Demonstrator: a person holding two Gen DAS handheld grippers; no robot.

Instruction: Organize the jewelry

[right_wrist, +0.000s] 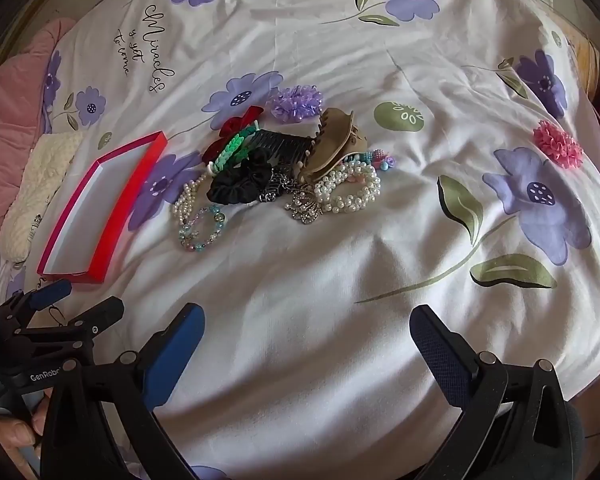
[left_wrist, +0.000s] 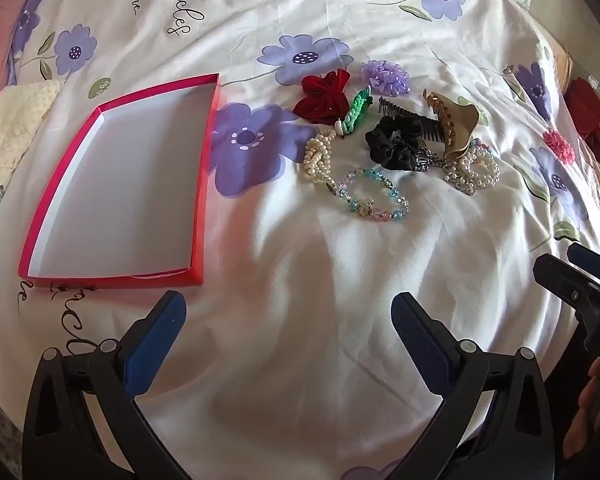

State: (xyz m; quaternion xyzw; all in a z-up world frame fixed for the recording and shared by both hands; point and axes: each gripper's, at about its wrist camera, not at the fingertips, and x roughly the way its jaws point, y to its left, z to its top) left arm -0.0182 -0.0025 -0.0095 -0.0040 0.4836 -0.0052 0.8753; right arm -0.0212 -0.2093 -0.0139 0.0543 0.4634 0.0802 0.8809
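Jewelry [left_wrist: 384, 148] lies heaped on the bed [left_wrist: 300, 272], a little beyond and to the right of the shallow red box [left_wrist: 204, 184], which sits open with its white floor bare, presumably so pieces can be dropped straight in. From the left wrist view, the left gripper [left_wrist: 288, 344] hangs low over plain sheet, its blue ribbed pads spread wide and holding nothing, aimed between box and pile. Nearest it rests a bracelet of clear pastel beads [left_wrist: 374, 196], a loose ring flat on the cloth; behind that a knotted cluster of pearl strands [left_wrist: 319, 156], a soft black scrunchie [left_wrist: 394, 146], a braided green band [left_wrist: 354, 114], a red velvet bow [left_wrist: 322, 96], a frilly lilac flower [left_wrist: 384, 76], a dark toothed comb [left_wrist: 412, 118] and a smooth tan claw clip [left_wrist: 456, 124] propped over more pearls. The right gripper [left_wrist: 580, 276] shows at the edge here, too partial to judge

From the right wrist view, the right gripper [right_wrist: 306, 340] is likewise wide apart and empty, hovering short of the heap. This side shows a triple-row pearl bracelet [right_wrist: 350, 192] touching a glittery metal piece [right_wrist: 304, 204], perhaps a brooch, though it is too small to tell. A pink ruffled flower [right_wrist: 558, 144] lies well apart on the right. The left gripper [right_wrist: 72, 300] is seen near the box's near corner. Nothing is sorted yet; everything soft or beaded should pinch easily, while the tangled pearls may drag neighbours along
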